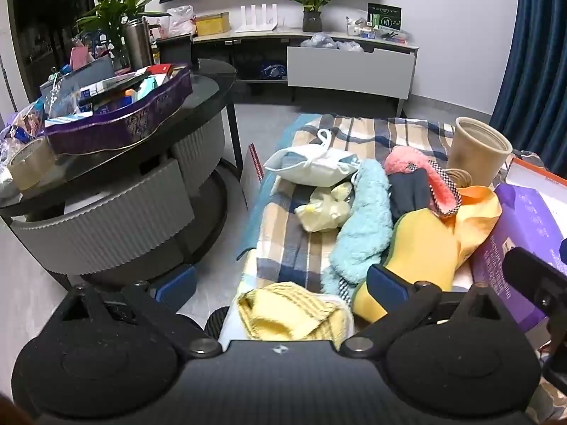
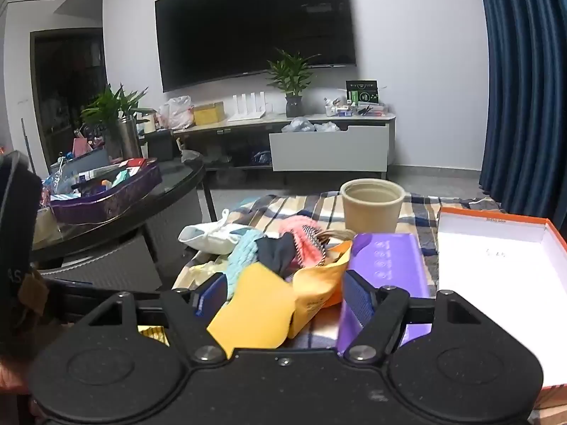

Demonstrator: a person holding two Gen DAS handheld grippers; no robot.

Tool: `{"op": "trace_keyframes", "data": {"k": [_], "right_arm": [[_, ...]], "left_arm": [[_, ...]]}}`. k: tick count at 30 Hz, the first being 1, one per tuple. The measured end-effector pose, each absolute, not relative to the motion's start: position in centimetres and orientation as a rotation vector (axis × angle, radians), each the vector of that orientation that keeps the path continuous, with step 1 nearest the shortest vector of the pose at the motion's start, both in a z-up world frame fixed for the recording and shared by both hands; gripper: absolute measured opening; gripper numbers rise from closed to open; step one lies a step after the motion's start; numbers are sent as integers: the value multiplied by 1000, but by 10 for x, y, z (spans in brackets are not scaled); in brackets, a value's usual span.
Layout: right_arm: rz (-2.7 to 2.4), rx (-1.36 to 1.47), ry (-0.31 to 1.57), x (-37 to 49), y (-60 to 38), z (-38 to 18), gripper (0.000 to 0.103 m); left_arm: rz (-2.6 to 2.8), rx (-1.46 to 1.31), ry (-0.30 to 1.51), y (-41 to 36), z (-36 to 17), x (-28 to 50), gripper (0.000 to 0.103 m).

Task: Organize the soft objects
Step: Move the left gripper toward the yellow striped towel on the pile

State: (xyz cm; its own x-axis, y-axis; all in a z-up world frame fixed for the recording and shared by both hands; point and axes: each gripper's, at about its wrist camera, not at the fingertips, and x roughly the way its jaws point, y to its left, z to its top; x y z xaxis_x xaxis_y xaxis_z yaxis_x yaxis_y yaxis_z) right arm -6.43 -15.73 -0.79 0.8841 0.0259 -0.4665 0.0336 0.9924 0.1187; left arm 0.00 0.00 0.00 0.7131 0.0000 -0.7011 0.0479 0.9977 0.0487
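Observation:
A pile of soft things lies on a plaid blanket [image 1: 354, 134]: a white face mask [image 1: 312, 164], a light blue fluffy cloth [image 1: 361, 223], a pink fuzzy piece [image 1: 418, 173], a dark cloth [image 1: 411, 194], a yellow-orange cloth [image 1: 425, 248] and a yellow striped towel [image 1: 290, 311]. My left gripper [image 1: 280, 283] is open above the striped towel. My right gripper [image 2: 283, 294] is open, with the yellow-orange cloth [image 2: 262, 304] between its fingers but not clamped. A purple box [image 2: 386, 265] and an open orange-rimmed box [image 2: 496, 265] stand at the right.
A beige cup [image 1: 478, 148] stands on the blanket behind the pile. A round dark table [image 1: 106, 163] with a cluttered purple tray [image 1: 120, 120] is at the left. A TV stand [image 1: 319, 53] lines the far wall. Blue curtains [image 2: 521, 88] hang at the right.

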Motion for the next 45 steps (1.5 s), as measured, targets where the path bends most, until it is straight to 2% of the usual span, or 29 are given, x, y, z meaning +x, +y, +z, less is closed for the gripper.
{"op": "trace_keyframes", "data": {"k": [3, 19, 45], "right_arm": [[-19, 128, 493, -66, -156, -8, 85], [-15, 109, 583, -55, -132, -32, 88], [3, 136, 545, -69, -139, -25, 88]], "left_arm": [[-38, 39, 741, 1, 0, -1, 103], [-58, 27, 827, 23, -22, 3, 103], [-110, -12, 813, 21, -18, -14, 103]]}}
